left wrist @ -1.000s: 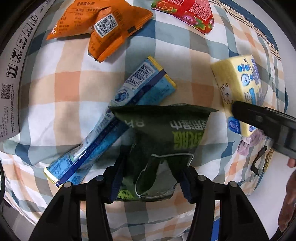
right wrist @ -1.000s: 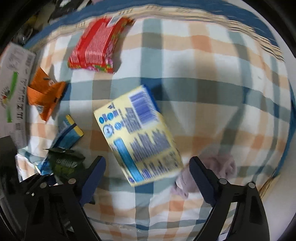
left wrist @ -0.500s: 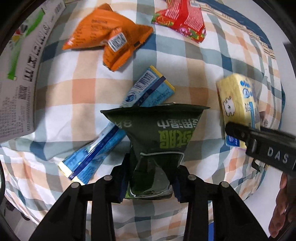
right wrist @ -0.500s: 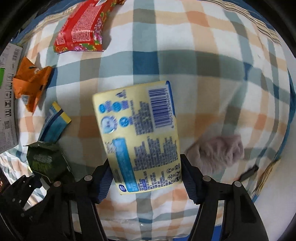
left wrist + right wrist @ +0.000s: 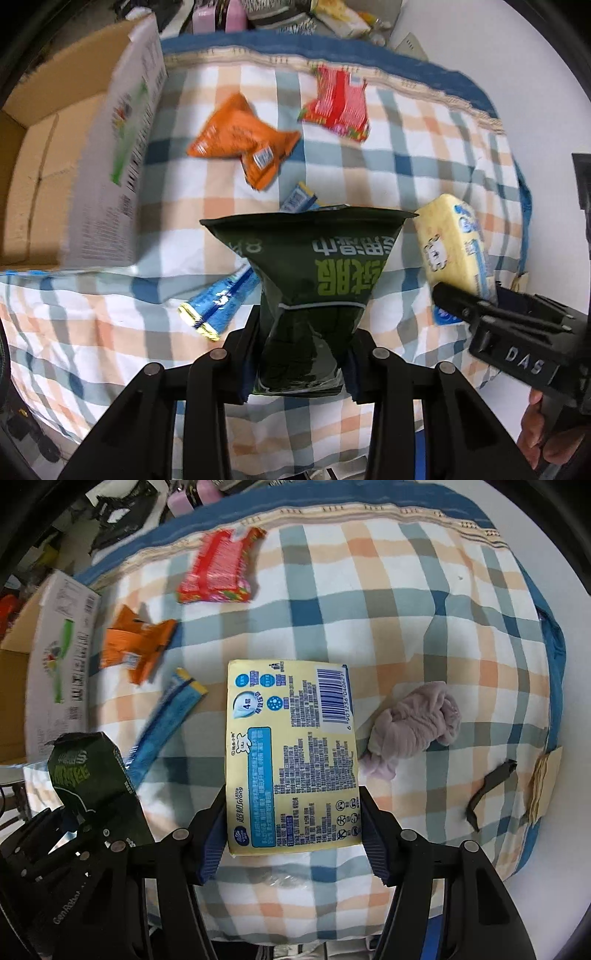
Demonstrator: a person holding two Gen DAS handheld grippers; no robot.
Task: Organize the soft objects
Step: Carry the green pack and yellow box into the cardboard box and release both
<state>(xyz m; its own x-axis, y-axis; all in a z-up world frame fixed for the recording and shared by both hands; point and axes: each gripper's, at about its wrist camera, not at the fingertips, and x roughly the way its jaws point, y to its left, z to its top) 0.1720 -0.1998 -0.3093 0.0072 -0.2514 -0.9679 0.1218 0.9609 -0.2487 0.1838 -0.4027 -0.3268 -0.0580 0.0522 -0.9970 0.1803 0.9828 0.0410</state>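
My left gripper [image 5: 299, 354] is shut on a dark green snack bag [image 5: 314, 280] and holds it above the checked cloth [image 5: 424, 155]. My right gripper [image 5: 291, 834] is shut on a yellow tissue pack [image 5: 291, 753], also lifted; it shows in the left wrist view [image 5: 454, 251]. An orange packet [image 5: 240, 144], a red packet [image 5: 340, 103] and a blue and yellow wrapper [image 5: 221, 299] lie on the cloth. A crumpled mauve cloth [image 5: 413, 727] lies right of the tissue pack.
An open cardboard box [image 5: 74, 166] stands at the left edge of the cloth. A black clip [image 5: 487, 790] and a tan tag [image 5: 543, 782] sit near the right edge. Clutter lies beyond the far blue border [image 5: 332, 502].
Both grippers closed on their items and lifted them away from the cloth. The views pulled back, so the box and far clutter came into sight.
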